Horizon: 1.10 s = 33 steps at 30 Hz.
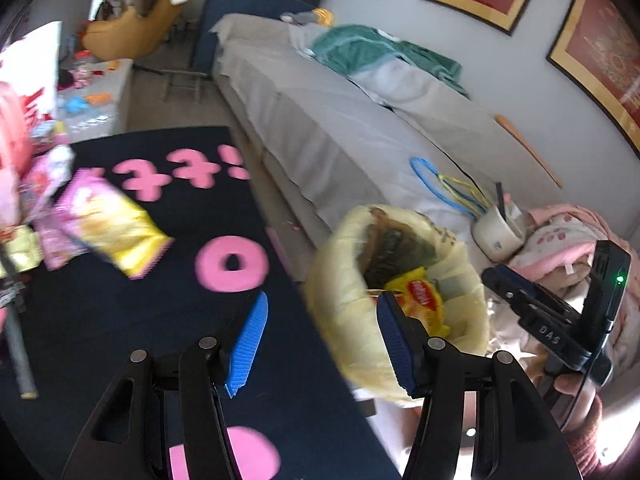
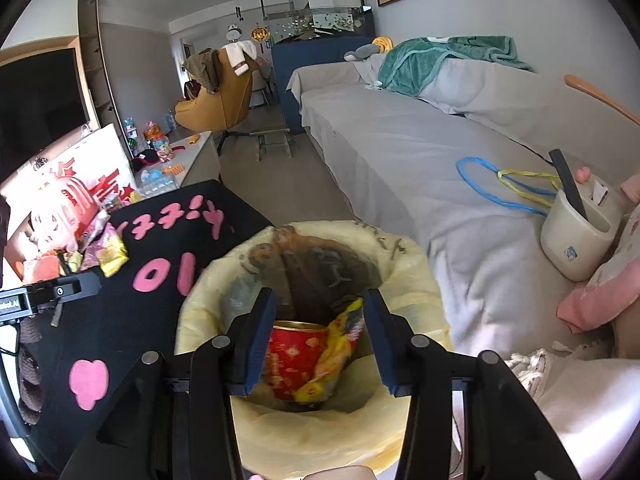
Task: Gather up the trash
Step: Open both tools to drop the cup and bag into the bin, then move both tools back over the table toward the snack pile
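A bin lined with a pale yellow bag (image 1: 340, 280) (image 2: 404, 276) stands between the black table and the grey sofa. Inside lie a red can (image 2: 294, 356) and a yellow snack wrapper (image 2: 340, 336) (image 1: 422, 300). My right gripper (image 2: 320, 312) is open and empty, held right over the bin's mouth; it also shows in the left wrist view (image 1: 532, 304). My left gripper (image 1: 322, 316) is open and empty above the table's edge beside the bin. A pink and yellow snack bag (image 1: 112, 228) (image 2: 110, 250) lies on the black table with other wrappers (image 1: 44, 184).
The black cloth (image 1: 160, 320) with pink shapes covers the table. A grey sofa (image 2: 400, 152) holds a white cup (image 2: 576, 236), blue and yellow bands (image 2: 500, 188), a teal blanket (image 2: 440, 60) and a pink cushion (image 2: 600, 296). An orange chair (image 2: 216, 100) stands behind.
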{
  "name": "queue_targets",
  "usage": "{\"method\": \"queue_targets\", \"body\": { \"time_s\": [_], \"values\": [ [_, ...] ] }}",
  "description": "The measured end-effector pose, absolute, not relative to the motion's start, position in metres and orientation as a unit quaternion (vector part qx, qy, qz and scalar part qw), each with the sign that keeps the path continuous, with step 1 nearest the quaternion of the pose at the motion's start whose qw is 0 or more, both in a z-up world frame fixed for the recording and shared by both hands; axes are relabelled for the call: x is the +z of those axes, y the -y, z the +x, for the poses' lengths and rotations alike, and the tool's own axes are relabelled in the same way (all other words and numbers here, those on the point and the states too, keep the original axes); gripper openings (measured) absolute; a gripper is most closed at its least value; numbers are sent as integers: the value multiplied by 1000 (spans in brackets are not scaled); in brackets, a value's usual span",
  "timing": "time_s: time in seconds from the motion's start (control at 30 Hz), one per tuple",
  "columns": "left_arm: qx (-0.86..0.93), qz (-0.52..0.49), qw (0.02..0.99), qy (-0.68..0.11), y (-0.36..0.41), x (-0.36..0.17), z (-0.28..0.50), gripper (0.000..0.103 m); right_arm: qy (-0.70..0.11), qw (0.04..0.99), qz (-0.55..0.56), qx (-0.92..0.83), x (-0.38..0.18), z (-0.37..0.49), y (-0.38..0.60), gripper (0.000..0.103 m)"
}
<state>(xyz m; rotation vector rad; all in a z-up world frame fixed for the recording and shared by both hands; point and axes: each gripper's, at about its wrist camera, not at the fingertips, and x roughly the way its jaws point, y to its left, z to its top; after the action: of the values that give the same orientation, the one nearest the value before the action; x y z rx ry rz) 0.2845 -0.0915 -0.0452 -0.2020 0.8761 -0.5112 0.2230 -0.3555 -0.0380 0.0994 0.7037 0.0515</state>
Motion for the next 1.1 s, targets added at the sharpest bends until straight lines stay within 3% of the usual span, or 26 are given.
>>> {"method": "queue_targets", "body": {
  "time_s": [0.6,1.1],
  "values": [
    [-117,-103,924,-350,-92,-14,195,58,-302,945,-31,123,12,175,183,43],
    [0,-133,927,-350,-205,-53,164,58,-339,913,-54,222,-23,185,87,43]
  ]
}}
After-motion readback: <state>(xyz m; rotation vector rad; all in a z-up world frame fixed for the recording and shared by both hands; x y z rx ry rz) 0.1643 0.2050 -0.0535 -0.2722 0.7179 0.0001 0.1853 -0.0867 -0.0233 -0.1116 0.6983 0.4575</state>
